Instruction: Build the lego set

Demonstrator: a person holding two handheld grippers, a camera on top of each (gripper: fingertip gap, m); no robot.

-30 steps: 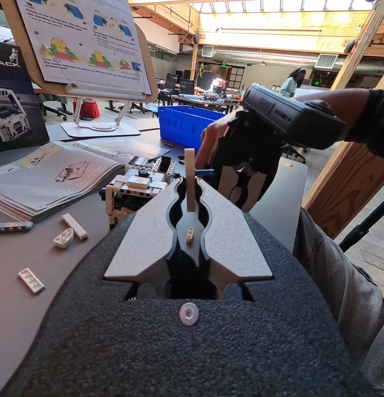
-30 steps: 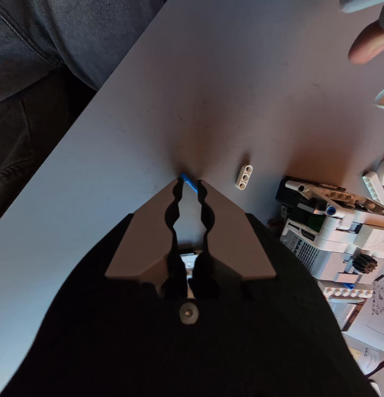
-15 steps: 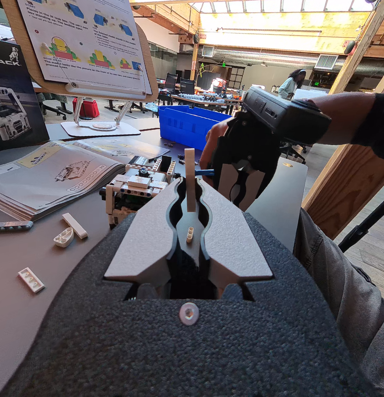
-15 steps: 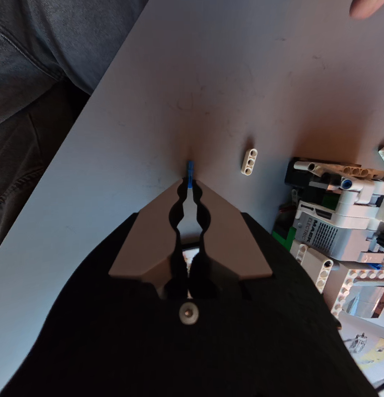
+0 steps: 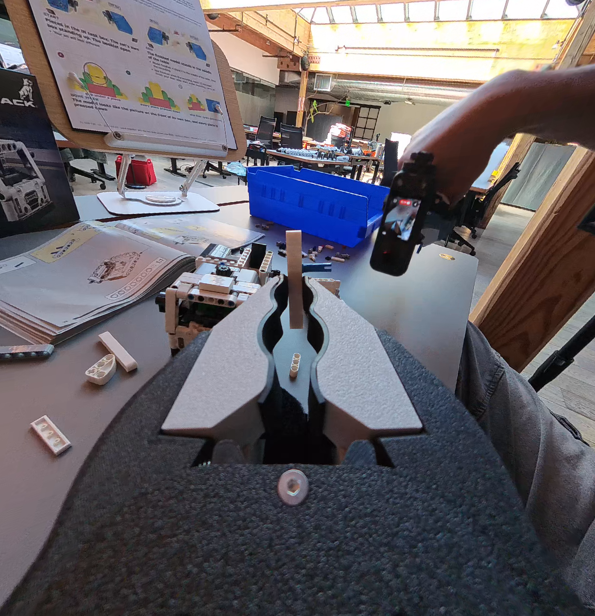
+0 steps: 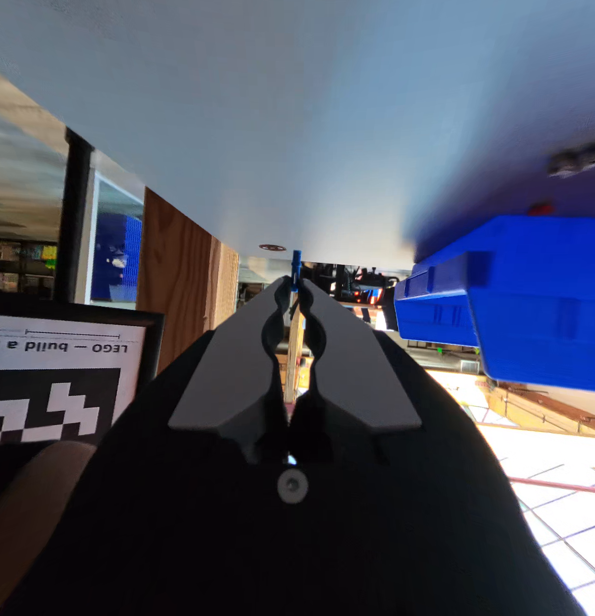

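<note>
Right tongs (image 6: 292,283) now swung upside-down – pinching slim blue pin (image 6: 295,266), left tongs (image 5: 293,283) clamping upright tan beam (image 5: 294,266).

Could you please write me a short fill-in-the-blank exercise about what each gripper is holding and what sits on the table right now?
1. The left gripper is shut on an upright ____-coloured beam.
2. The right gripper pinches a small pin whose colour is ____.
3. The bin at the far side of the table is ____ in colour.
4. The open instruction booklet lies to the ____ of the partly built model in the left wrist view.

Missing words: tan; blue; blue; left
</note>
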